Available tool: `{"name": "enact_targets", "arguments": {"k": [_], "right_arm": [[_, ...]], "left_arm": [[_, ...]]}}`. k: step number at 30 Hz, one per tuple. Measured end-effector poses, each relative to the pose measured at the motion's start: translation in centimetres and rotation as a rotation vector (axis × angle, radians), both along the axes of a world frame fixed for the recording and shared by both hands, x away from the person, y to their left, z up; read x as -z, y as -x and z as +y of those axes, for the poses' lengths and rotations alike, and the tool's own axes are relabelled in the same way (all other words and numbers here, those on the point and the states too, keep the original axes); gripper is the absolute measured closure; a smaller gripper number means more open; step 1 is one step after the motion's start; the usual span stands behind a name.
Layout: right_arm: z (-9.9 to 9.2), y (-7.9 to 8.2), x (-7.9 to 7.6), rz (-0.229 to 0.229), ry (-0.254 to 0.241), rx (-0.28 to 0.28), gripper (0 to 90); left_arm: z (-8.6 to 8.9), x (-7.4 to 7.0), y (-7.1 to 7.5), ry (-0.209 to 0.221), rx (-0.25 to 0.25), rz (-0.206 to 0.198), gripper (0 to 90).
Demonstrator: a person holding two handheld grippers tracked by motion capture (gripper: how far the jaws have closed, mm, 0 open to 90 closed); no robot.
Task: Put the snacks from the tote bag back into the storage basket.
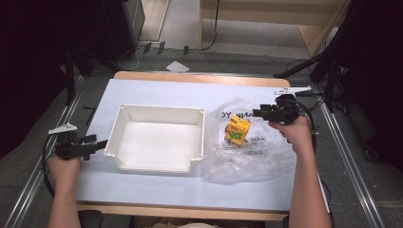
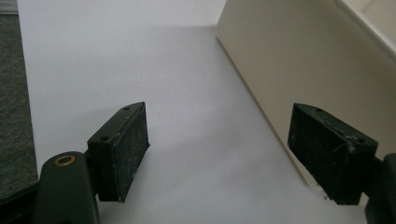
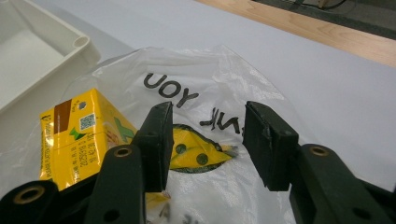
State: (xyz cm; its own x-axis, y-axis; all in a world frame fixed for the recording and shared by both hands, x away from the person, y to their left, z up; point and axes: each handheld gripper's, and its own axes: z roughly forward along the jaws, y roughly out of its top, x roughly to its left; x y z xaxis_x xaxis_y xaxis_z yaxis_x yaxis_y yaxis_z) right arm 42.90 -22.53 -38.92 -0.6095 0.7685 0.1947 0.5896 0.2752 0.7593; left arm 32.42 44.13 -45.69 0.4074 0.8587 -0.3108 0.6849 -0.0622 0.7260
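Yellow carton point(image 1: 237, 130) is lying inside the clear plastic bag point(image 1: 252, 156) on the desk point(image 1: 157, 90), just right of the white bin point(image 1: 154, 137). It is being approached by the nearer right gripper point(image 1: 259, 113), jaws apart and empty, slightly beyond it. The left gripper point(image 1: 97, 145) is being held open beside the bin.

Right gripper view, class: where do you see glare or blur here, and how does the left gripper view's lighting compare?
In the right gripper view, the clear plastic bag shines with pale glare; the yellow carton stays sharp, the near tool slightly soft. In the left gripper view, even light, with faint shadows on the white table beside the tray.
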Motion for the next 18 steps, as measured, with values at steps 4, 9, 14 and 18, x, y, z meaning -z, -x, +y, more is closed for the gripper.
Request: {"name": "enact_targets", "arguments": {"k": [4, 9, 14, 18], "right_arm": [[0.2, 0.1, -0.2, -0.010, 0.013, -0.011, 54.1], [0.5, -0.1, -0.3, 0.018, 0.010, -0.037, 54.7], [0.8, -0.1, -0.6, 0.009, 0.031, -0.041, 53.0], [1.1, 0.0, -1.0, -0.001, 0.037, -0.047, 53.0]], "left_arm": [[0.0, 0.0, 0.0, 0.001, -0.002, 0.000, 21.5], [0.1, 0.0, 0.0, 0.002, -0.003, -0.003, 21.5], [0.1, 0.0, 0.0, 0.002, -0.004, -0.002, 21.6], [0.1, -0.1, 0.0, 0.002, -0.005, -0.002, 21.6]]}}
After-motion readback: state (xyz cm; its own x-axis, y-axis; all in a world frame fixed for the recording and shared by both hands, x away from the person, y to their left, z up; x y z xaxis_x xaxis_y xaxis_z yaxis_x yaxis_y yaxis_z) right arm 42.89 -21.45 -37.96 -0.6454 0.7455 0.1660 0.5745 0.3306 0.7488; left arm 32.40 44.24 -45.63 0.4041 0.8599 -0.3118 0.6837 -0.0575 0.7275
